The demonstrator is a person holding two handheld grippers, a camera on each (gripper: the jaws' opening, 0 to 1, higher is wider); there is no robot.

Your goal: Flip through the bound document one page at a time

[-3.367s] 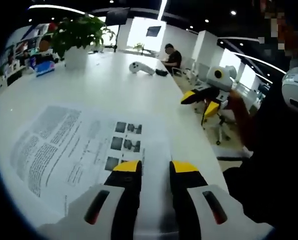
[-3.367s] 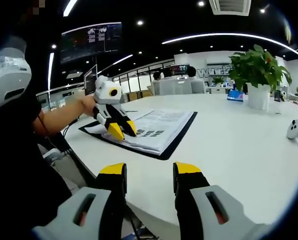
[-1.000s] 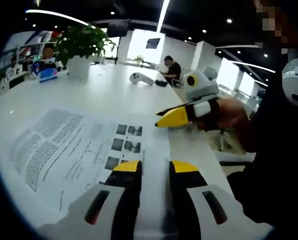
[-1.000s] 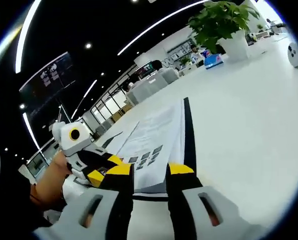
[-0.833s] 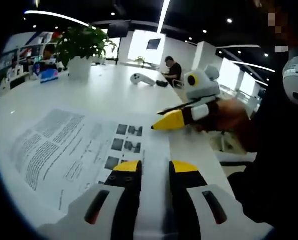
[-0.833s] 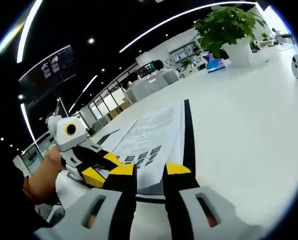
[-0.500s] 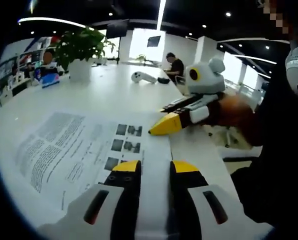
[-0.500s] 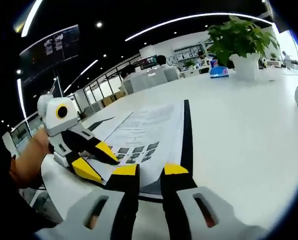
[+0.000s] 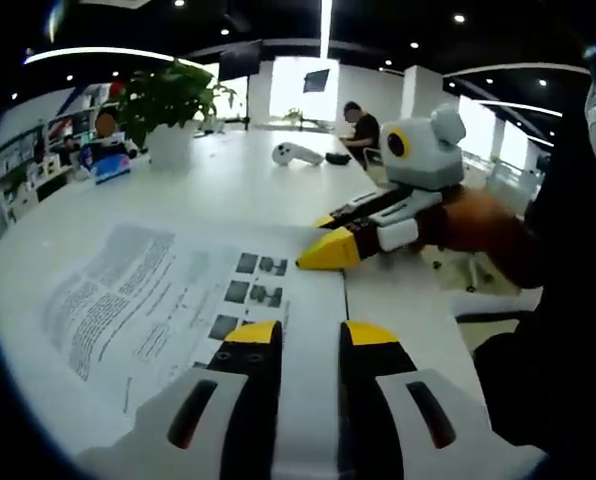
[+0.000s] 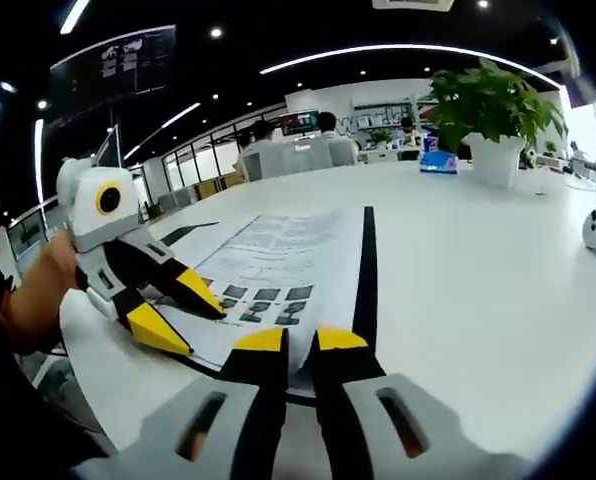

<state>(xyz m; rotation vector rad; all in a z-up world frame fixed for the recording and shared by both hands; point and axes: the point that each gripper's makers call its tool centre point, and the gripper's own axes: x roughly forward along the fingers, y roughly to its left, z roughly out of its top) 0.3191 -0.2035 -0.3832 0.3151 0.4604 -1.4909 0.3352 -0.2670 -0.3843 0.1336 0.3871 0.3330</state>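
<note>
My left gripper [image 9: 298, 335] sits parted and empty over the bound document's [image 9: 178, 300] near edge on the white table [image 9: 218, 185], right gripper [image 10: 298, 340] nearly closed at its corner, can't tell if pinching paper, potted plant [image 9: 168, 100] far back.

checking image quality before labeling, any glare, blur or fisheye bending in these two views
Left gripper view: bright window glare behind the potted plant; the document text is soft, unreadable; the table edge curves from the fisheye. Right gripper view: ceiling light strips bow into arcs, the document print is blurred, the left gripper is fairly sharp.
</note>
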